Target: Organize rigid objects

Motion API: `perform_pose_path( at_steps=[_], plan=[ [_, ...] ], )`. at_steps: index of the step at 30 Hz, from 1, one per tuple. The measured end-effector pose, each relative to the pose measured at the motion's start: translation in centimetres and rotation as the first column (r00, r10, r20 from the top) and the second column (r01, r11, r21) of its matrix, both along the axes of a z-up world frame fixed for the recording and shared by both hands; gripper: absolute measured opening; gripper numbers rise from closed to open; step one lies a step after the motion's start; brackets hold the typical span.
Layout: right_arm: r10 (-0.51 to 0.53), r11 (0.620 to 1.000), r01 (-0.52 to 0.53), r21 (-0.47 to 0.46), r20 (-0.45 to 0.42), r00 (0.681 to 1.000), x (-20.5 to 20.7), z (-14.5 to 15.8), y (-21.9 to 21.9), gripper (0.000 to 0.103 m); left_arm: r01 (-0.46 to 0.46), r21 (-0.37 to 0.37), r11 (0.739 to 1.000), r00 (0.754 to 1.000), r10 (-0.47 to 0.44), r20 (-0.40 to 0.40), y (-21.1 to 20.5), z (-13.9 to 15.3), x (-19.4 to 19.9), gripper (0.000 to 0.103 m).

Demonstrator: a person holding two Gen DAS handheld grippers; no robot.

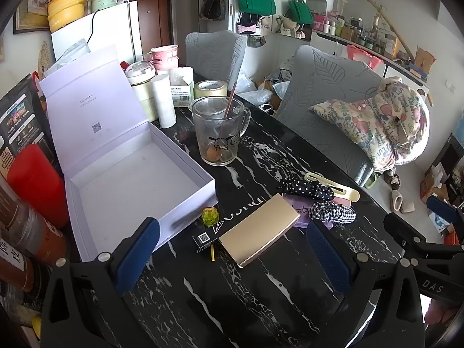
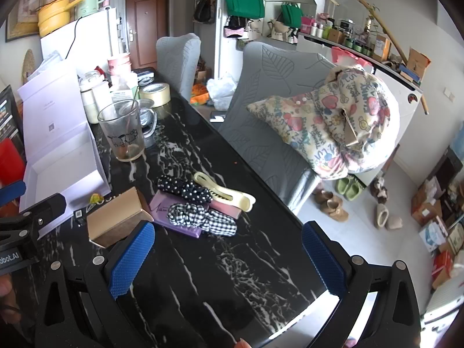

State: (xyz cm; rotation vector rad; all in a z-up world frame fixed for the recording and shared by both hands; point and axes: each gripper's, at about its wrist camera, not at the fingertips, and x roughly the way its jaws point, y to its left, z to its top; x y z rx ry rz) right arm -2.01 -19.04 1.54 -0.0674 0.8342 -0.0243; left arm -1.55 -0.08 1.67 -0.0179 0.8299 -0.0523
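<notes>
A gold rectangular box lies on the black marble table, just ahead of my open left gripper, on top of a black packet. Behind it sit a green lollipop, a purple card, a polka-dot scrunchie, a checked scrunchie and a cream hair clip. An open white lidded box stands empty at the left. My right gripper hovers open above the table in front of the scrunchies, nothing between its fingers.
A glass mug with a straw stands behind the white box. Tape roll, cups and cartons crowd the far end. Red and dark packages line the left edge. Grey chairs with a patterned bag stand along the right.
</notes>
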Motion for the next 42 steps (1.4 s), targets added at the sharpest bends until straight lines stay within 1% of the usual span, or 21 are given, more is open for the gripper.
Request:
perform_pose_path(
  at_steps=[22,28,30,39,42],
  plan=[
    [0.006,1.000,-0.006,0.002,0.011,1.000,-0.3,0.2,-0.2,0.103,0.000,-0.004,1.000,1.000,0.000,-0.005,-0.7,-0.1,-0.4,0.103],
    [0.015,1.000,-0.016,0.019,0.018,1.000,-0.2,0.2,-0.5,0.103,-0.002,-0.055,0.999,1.000,0.000,-0.030,-0.6,-0.2,-0.3,0.103],
    [0.022,0.999,-0.022,0.023,0.018,1.000,-0.1,0.1,-0.6,0.103,-0.009,-0.059,0.998,0.999,0.007,-0.031,-0.7,-0.2,-0.3,0.103],
    [0.068,0.996,-0.069,0.051,0.014,0.998,0.2,-0.9,-1.2,0.103,-0.046,-0.036,0.998,0.998,0.044,-0.052,-1.4,-0.8,-0.3,0.103],
    [0.089,0.995,-0.090,0.054,0.014,0.996,0.3,-1.3,-1.5,0.103,-0.064,-0.043,0.997,0.996,0.062,-0.061,-1.5,-1.2,-0.4,0.103]
  ],
)
